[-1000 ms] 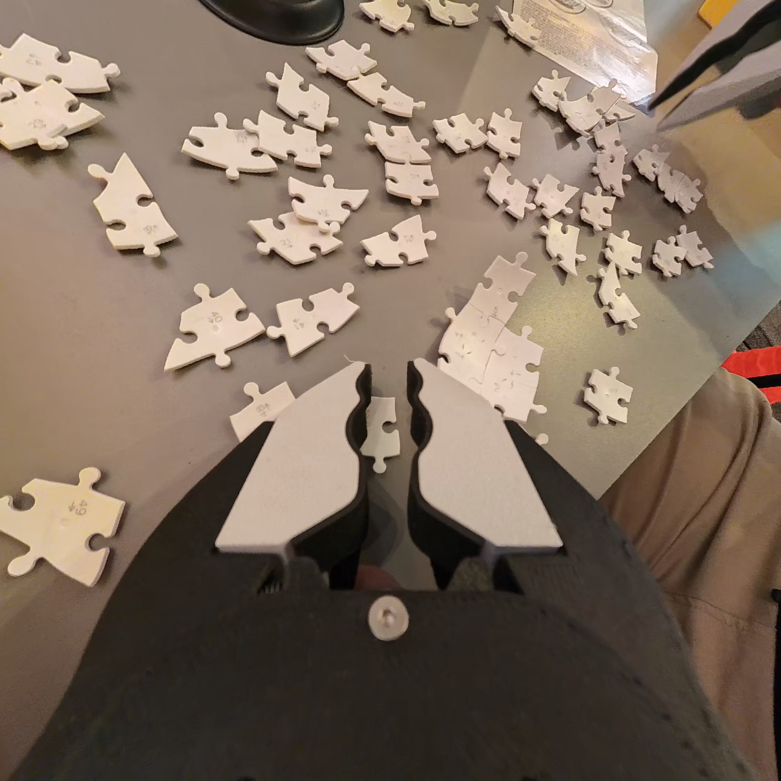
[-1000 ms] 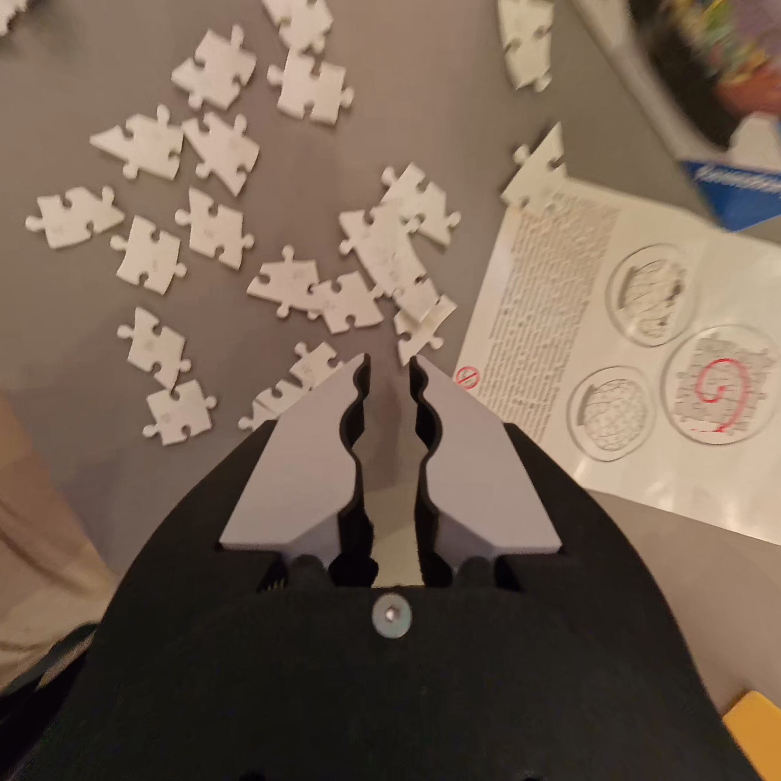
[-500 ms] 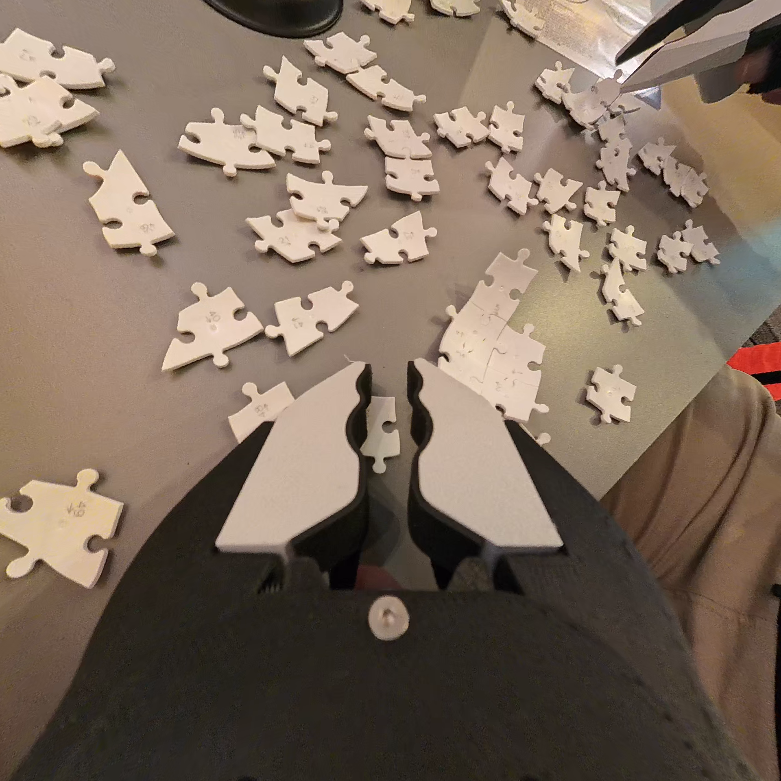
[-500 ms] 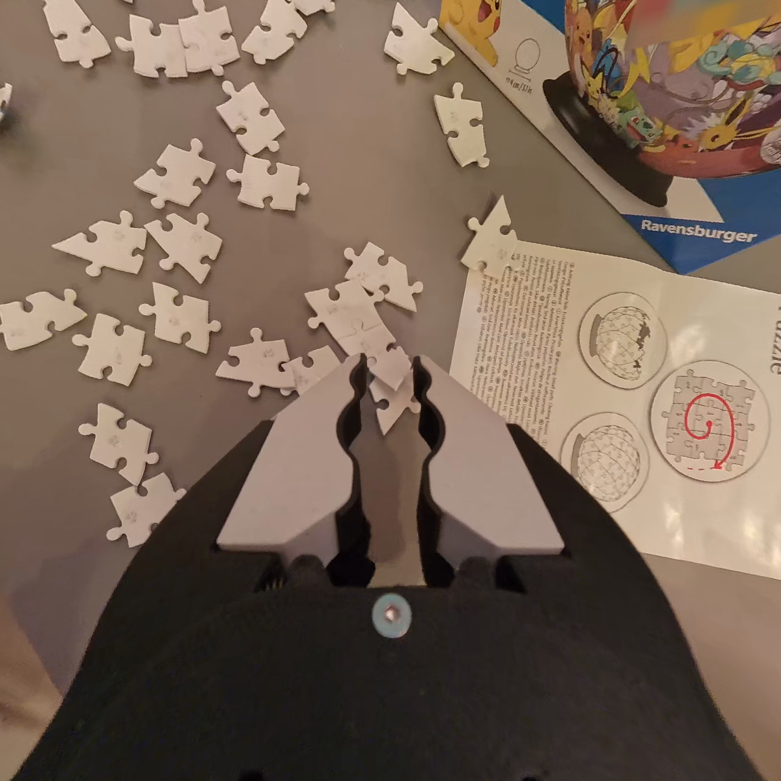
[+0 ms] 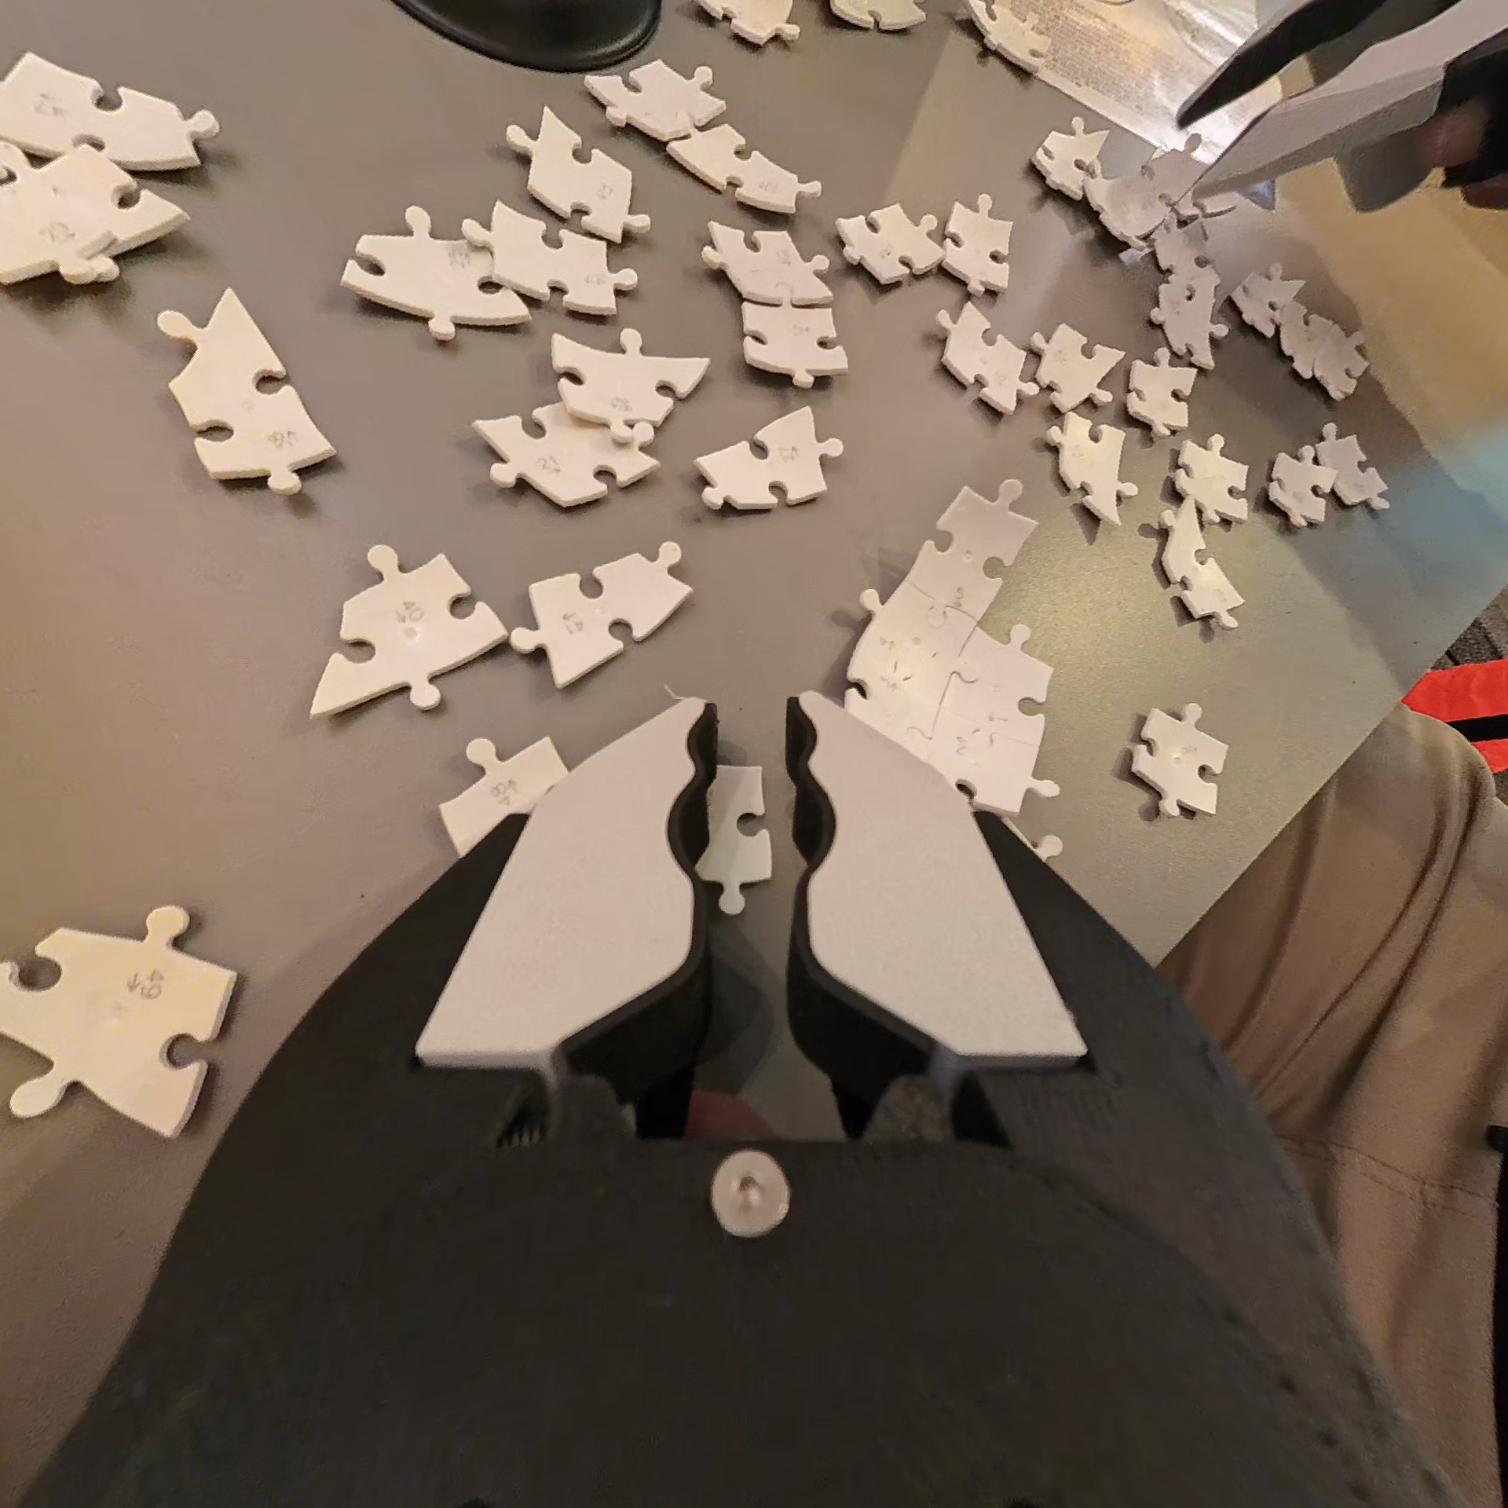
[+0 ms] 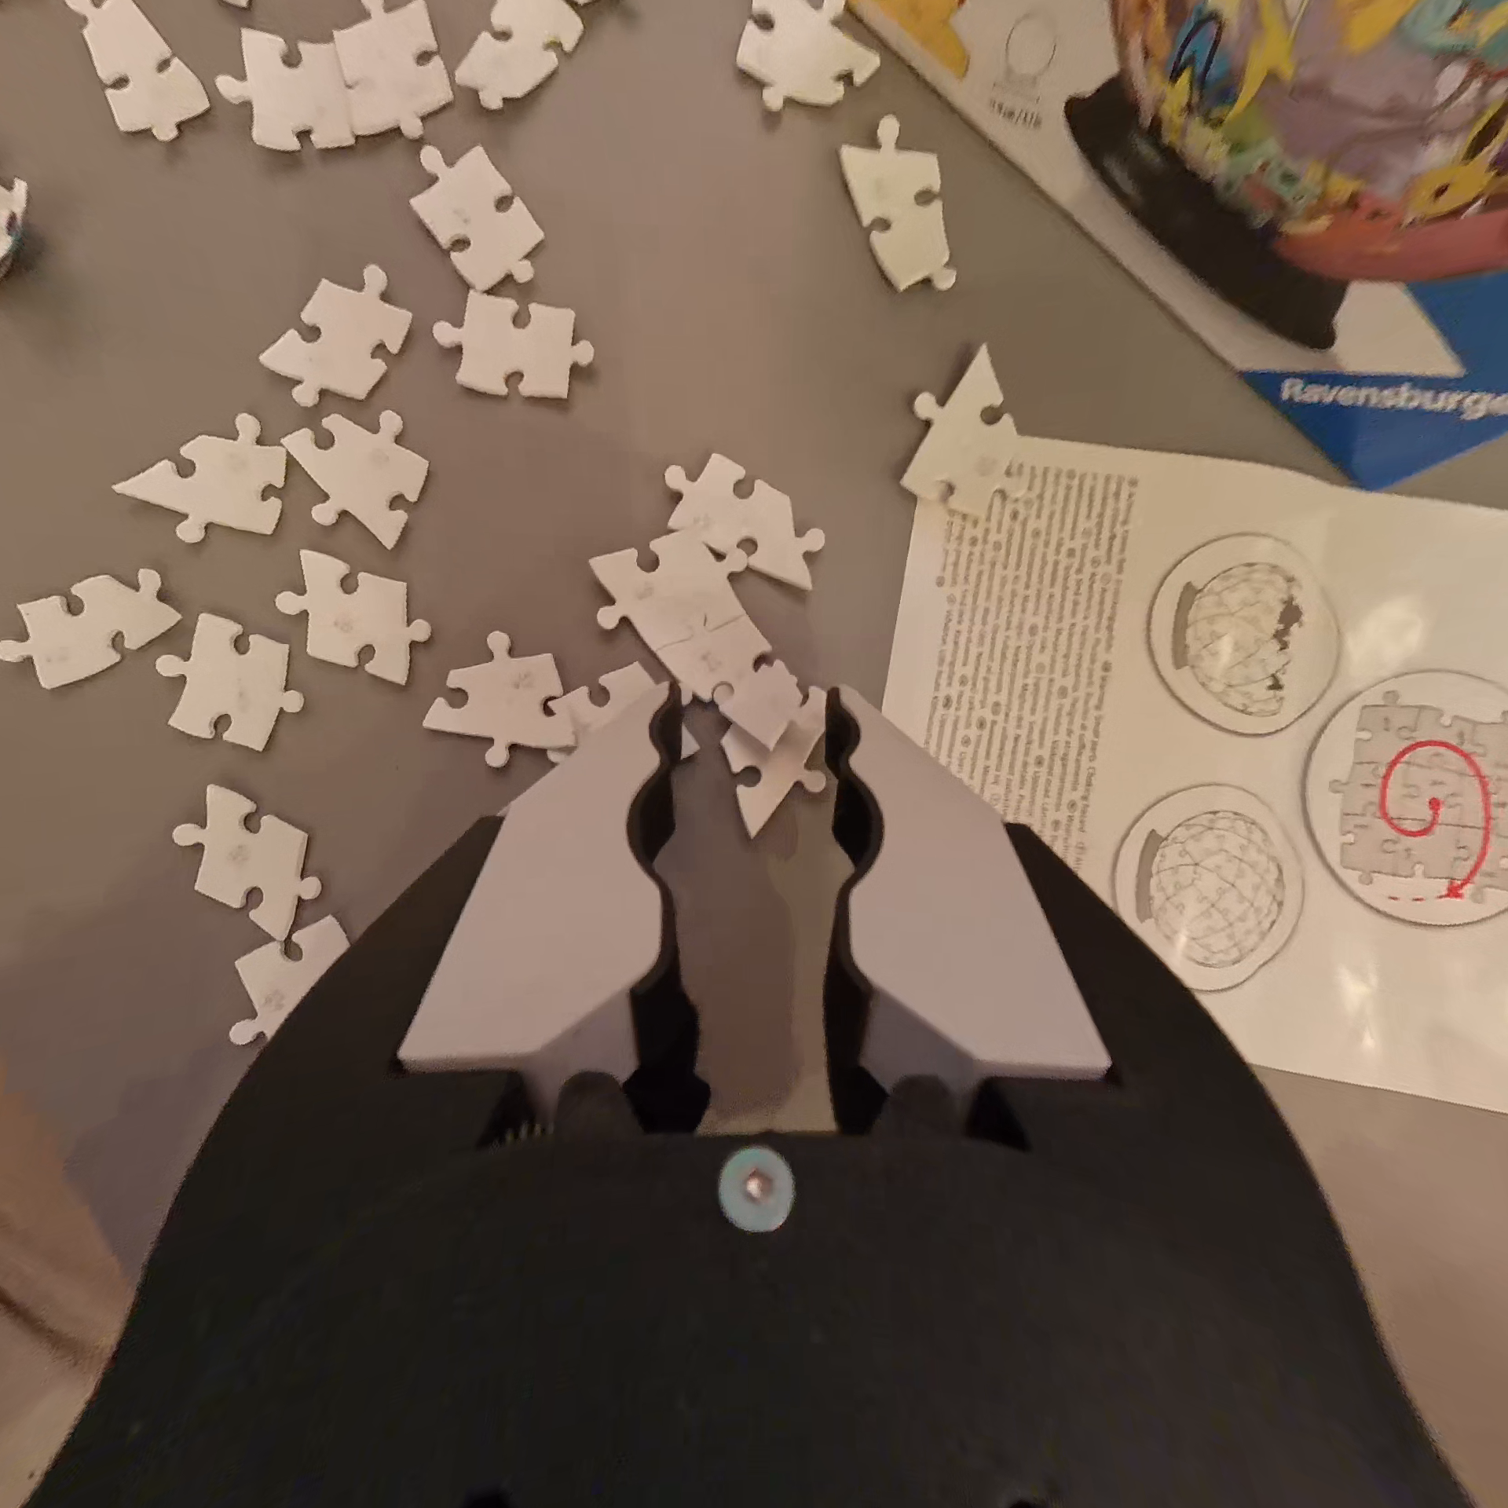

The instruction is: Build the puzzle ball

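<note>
White puzzle pieces (image 5: 412, 628) lie scattered across the grey desk (image 5: 122, 571). Beside the instruction sheet (image 6: 1224, 734), the right hand-held gripper (image 6: 752, 702) gapes wide over overlapping pieces; the left hand-held gripper (image 5: 751, 714) is narrowly parted, empty.

We hold our left gripper (image 5: 751, 714), a black body with two pale grey wedge-shaped fingers (image 5: 587, 881), low over the surface, its jaws parted by a narrow gap and gripping nothing. Our right gripper (image 6: 755, 702), of the same black and grey build, points downward with its jaws spread wider, and nothing is clamped between its grey fingers (image 6: 955, 898). In the left wrist view the right gripper (image 5: 1191, 143) reaches in from the upper right corner, tilted down. A tan-clothed leg (image 5: 1346, 1020) lies at the right.
</note>
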Tool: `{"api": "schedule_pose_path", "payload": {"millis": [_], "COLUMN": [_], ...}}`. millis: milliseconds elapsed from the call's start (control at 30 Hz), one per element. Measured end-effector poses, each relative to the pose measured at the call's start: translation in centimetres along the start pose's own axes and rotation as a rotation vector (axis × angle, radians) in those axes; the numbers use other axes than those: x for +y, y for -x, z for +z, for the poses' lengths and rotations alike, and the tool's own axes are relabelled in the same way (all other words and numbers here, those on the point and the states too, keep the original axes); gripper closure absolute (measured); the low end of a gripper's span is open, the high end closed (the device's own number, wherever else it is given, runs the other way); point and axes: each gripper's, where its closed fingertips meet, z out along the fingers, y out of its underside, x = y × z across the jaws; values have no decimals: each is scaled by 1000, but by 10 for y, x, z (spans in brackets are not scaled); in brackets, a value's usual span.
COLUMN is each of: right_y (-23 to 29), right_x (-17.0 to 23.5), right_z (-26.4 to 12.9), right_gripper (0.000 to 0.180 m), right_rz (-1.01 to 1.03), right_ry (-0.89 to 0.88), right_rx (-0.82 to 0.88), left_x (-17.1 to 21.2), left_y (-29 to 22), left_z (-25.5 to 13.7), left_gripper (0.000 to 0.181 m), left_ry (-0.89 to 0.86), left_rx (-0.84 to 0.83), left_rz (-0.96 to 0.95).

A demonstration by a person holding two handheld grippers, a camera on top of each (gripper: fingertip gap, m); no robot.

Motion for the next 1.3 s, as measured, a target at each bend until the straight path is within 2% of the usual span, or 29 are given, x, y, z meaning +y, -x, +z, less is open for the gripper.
{"api": "schedule_pose_path", "payload": {"millis": [67, 167, 367, 633, 867, 1100, 1300], "right_y": [4, 14, 35, -3, 2, 16, 45], "right_x": [6, 6, 4, 14, 21, -2, -21], "right_z": [4, 5, 1, -14, -6, -10, 10], "right_gripper": [143, 150, 151, 147, 148, 150, 149], "right_rz": [7, -18, -103, -3, -31, -64, -136], "right_ry": [30, 35, 18, 10, 60, -3, 0], "right_rx": [-23, -64, -162, -51, -54, -71, -96], "left_x": [0, 0, 0, 0, 1, 1, 1], "left_y": [0, 0, 0, 0, 0, 0, 0], "left_z": [0, 0, 0, 0, 0, 1, 1], "left_gripper": [165, 165, 165, 165, 165, 165, 165], "left_ry": [1, 1, 1, 0, 3, 6, 9], "left_rx": [0, -1, -1, 2, 0, 2, 0], "left_rz": [0, 1, 1, -1, 1, 0, -1]}}
